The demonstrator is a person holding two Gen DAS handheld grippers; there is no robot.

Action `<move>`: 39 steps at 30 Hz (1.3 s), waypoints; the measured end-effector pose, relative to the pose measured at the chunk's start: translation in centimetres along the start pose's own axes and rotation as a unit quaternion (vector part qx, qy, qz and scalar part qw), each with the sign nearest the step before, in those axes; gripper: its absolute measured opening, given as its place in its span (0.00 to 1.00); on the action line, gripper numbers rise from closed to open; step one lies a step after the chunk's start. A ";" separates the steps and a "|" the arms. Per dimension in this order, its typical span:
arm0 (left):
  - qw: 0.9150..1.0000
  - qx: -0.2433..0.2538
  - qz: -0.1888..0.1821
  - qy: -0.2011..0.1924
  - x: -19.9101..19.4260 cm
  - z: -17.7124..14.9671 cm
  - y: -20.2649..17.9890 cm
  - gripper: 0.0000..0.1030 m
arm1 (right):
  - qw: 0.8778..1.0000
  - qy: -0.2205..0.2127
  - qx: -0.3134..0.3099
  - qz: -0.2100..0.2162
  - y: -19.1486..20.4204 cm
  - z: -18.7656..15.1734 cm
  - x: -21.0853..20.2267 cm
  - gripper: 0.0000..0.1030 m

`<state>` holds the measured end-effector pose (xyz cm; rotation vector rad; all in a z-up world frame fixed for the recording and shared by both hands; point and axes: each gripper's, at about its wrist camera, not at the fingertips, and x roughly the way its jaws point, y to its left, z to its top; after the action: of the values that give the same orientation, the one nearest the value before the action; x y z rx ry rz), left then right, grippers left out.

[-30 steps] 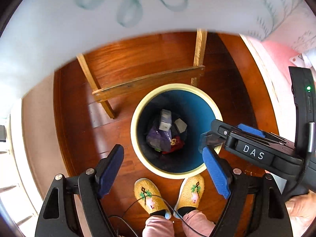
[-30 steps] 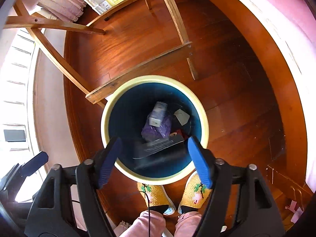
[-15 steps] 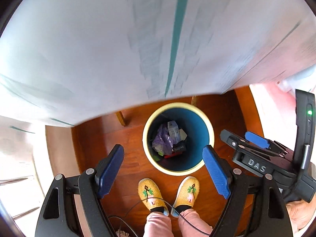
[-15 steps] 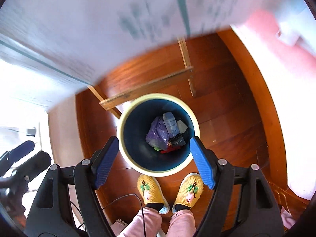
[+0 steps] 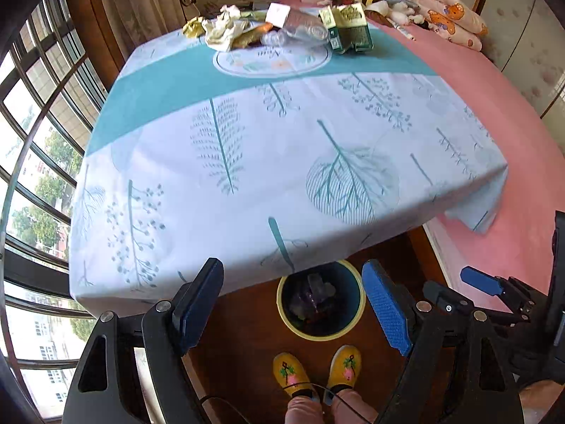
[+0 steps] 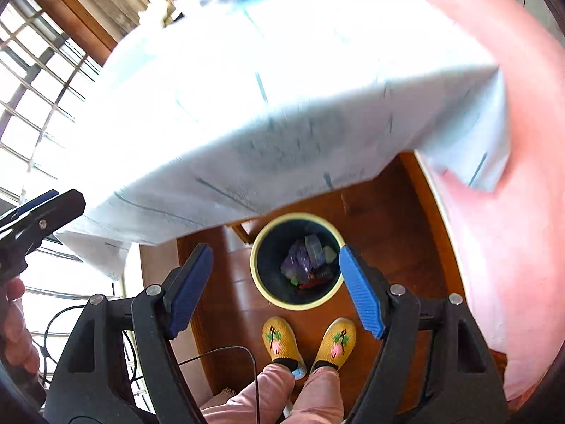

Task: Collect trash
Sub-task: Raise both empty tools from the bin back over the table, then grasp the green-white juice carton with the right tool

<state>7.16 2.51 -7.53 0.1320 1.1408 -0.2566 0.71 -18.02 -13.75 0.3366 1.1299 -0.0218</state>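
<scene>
With both hand-held grippers point(image 5: 293, 311) point(image 6: 275, 291) spread empty above the bin point(image 5: 319, 304), the trash pile point(image 5: 279, 30) is seen far across the counter point(image 5: 247, 162), nearer neither.

Matt printed cloth tablecloth point(image 5: 282, 148) over glossy wood floor point(image 5: 243, 335) (polished, reddish).

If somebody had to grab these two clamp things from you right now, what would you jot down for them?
Left gripper: open, holding nothing, raised above the near table edge.
Right gripper: open, holding nothing, over the floor above the bin.
Bin: on the wooden floor by the table's near edge, in front of the yellow slippers; it already holds a purple wrapper and other scraps.
Left to do: a pile at the table's far side: crumpled paper, a clear plastic bottle, and a green box. Carry each to the bin.
</scene>
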 end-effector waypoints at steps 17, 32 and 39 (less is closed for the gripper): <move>0.990 0.058 -0.055 -0.118 -14.4 10.0 0.3 0.80 | 0.984 -0.175 -0.021 -0.022 6.8 8.1 -16.4 0.69; 0.988 0.069 -0.018 -0.138 -12.8 19.9 2.2 0.80 | 0.986 -0.153 -0.060 0.013 4.8 19.2 -11.7 0.53; 0.992 0.046 0.026 -0.111 -7.1 28.6 0.5 0.80 | 0.985 -0.113 -0.116 0.055 1.5 29.4 -5.5 0.47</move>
<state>29.68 -2.75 10.72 0.2105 0.9035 -0.2705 24.52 -25.50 2.71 0.1823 0.8772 0.1646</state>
